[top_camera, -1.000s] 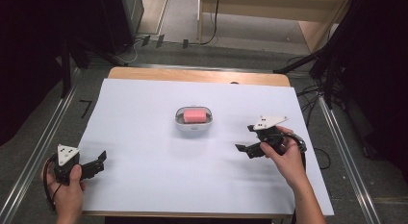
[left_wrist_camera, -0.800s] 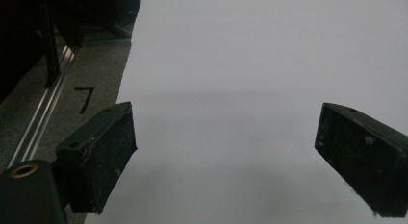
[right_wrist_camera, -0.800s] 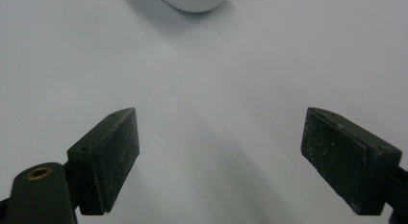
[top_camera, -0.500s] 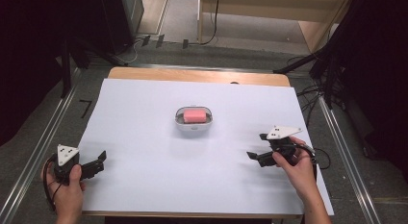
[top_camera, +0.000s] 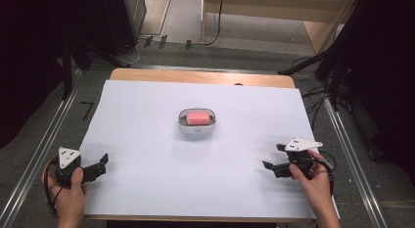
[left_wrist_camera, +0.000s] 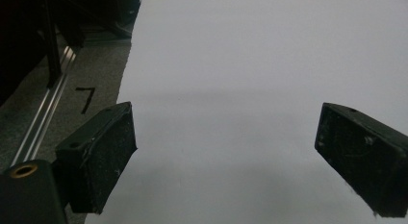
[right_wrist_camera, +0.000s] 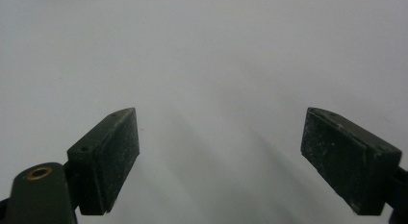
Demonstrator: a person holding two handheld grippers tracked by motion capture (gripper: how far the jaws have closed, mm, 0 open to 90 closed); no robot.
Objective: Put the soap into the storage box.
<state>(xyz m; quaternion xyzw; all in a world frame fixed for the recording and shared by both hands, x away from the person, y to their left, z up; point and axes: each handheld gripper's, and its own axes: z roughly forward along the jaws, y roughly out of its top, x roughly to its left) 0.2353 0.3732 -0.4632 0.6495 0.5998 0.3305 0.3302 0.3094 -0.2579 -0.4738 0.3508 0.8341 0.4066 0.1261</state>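
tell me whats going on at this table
A person holds a two-jaw gripper in each hand over a white sheet on a table. The left gripper sits near the front left corner and the right gripper near the front right edge. Both have their jaws wide apart with nothing between them. In the middle stands a small white container with a pink block inside, and neither gripper touches it.

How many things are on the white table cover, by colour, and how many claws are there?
Pink block: 1, inside the tray
White tray: 1
Black claws: 2, left claw and right claw, both open and away from the tray
Total: 4
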